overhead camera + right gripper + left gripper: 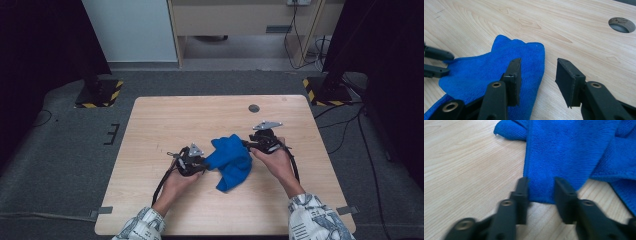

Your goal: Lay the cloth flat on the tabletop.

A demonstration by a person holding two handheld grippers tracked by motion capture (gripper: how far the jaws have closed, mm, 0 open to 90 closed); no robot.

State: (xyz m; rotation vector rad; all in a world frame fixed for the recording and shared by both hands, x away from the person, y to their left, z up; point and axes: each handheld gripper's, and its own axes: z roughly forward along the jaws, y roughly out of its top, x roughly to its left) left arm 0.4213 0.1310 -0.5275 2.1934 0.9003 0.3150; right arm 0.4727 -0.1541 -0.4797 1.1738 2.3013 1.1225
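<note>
Left gripper point(541, 191) has its jaws closed onto the blue cloth point(231, 159) edge, mid-counter point(165, 210). Right gripper point(538, 75) at the cloth's 2 o'clock stands apart, empty. I reckon I'm mid-fold; next I need that far corner pinched.

Both forearms come in from the near edge of the tabletop, patterned sleeves showing. Left gripper point(192, 161) sits left of the tabletop's middle, pointing right, jaws close around a flap of the blue cloth point(231, 159). Right gripper point(264, 141) is right of middle, pointing left, jaws apart, nothing pinched between them.
</note>
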